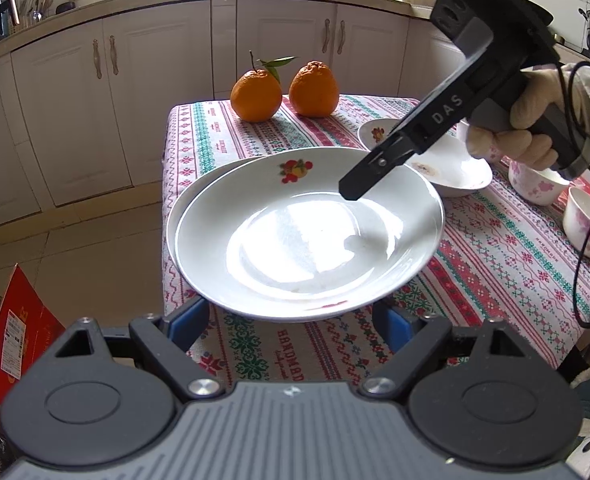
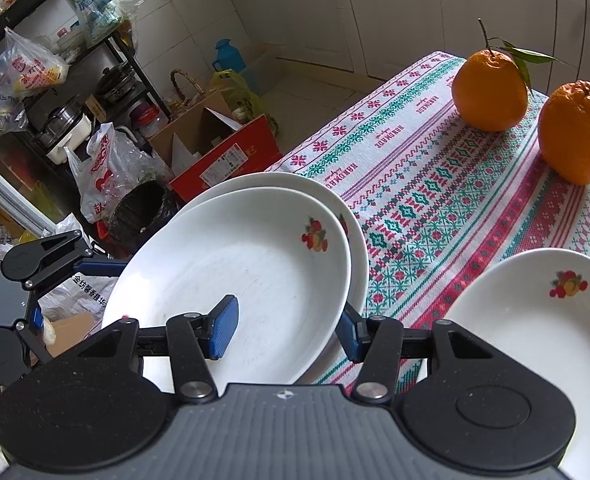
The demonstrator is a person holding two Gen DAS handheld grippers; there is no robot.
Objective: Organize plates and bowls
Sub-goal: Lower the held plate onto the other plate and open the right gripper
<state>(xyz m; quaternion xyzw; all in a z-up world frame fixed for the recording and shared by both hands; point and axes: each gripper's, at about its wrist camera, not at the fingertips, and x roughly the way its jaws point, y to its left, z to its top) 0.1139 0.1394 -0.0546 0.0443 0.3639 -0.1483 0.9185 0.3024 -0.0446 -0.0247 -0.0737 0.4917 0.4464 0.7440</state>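
1. Right gripper pressed together on the rim of the upper plate: one blue pad on the inner face, the other under the edge.
2. Upper plate tilted, resting over a lower plate of the same white, fruit-printed kind, near the table corner on the patterned tablecloth.
3. Seen from the left wrist: right gripper reaching down from the right onto the plate's far-right rim, gripped by a gloved hand.
4. Left gripper spread wide, its blue fingers on either side below the plate's near rim; contact with the plate probably none, though the rim hides the pads.
5. Third plate lying apart to the right, flat on the cloth.
6. Two floral bowls near the right table edge, just beside each other.
7. Two oranges standing side by side at the far end of the table, well apart from the plates.
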